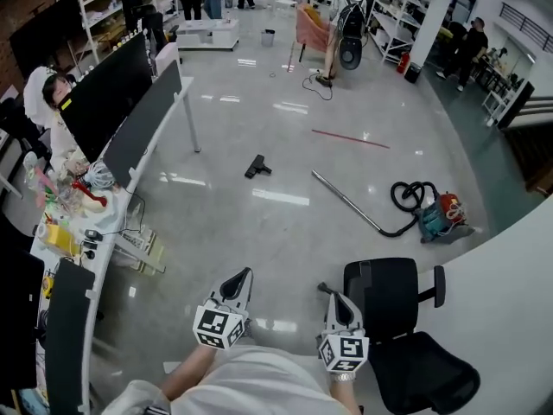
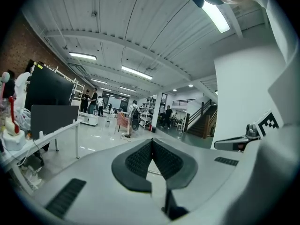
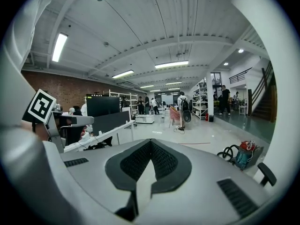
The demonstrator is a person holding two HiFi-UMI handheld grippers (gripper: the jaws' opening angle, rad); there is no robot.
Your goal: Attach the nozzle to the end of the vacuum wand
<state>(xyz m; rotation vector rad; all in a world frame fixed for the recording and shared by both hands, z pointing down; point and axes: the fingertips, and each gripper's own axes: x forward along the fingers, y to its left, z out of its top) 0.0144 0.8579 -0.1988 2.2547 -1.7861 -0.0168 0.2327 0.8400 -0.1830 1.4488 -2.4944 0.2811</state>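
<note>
Nozzle (image 1: 257, 166), wand (image 1: 346, 202) apart; open floor (image 1: 285, 232); desk (image 1: 180, 93) left.

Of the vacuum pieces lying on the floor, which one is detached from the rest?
The small black nozzle, lying alone on the floor. The metal wand joins the black hose, which runs to the vacuum body.
</note>
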